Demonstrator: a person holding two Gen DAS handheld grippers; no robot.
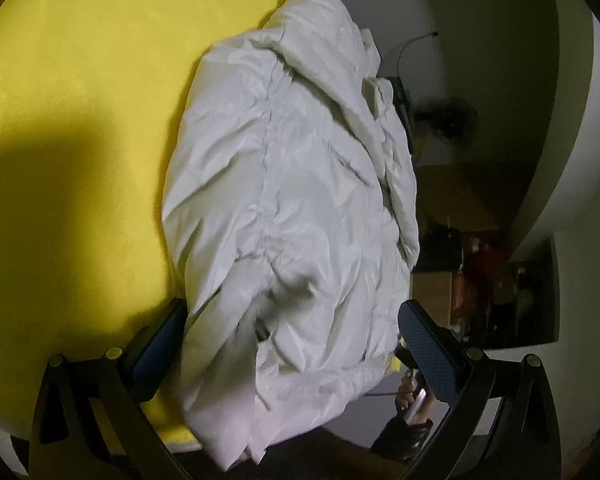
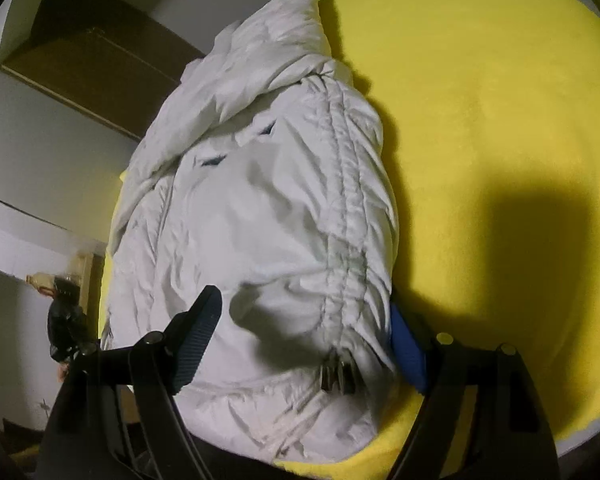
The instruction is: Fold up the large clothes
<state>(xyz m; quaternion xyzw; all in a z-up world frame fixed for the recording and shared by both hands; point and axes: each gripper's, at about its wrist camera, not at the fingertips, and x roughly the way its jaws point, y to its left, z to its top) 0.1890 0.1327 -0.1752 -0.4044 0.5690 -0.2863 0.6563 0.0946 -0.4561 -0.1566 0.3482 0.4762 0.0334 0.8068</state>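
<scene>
A white puffy jacket (image 1: 284, 208) lies bundled lengthwise along the edge of a yellow tabletop (image 1: 80, 80). In the left wrist view its near end fills the gap between my left gripper's (image 1: 292, 312) wide-spread fingers; the left finger (image 1: 160, 344) rests on the yellow top beside the cloth and the right finger (image 1: 424, 344) hangs past the table edge. From the right wrist view the jacket (image 2: 260, 208) also sits between my right gripper's (image 2: 304, 304) wide jaws. One finger (image 2: 198, 340) lies over the cloth and the blue pad (image 2: 408, 356) is tucked at its side. Neither pair visibly squeezes.
Broad yellow tabletop (image 2: 500, 120) stretches beside the jacket, crossed by a dark shadow (image 2: 540, 232). A hand in a black sleeve (image 1: 408, 420) shows below the table edge. Cluttered shelves (image 1: 492, 280), a fan (image 1: 452, 120) and pale walls lie beyond the edge.
</scene>
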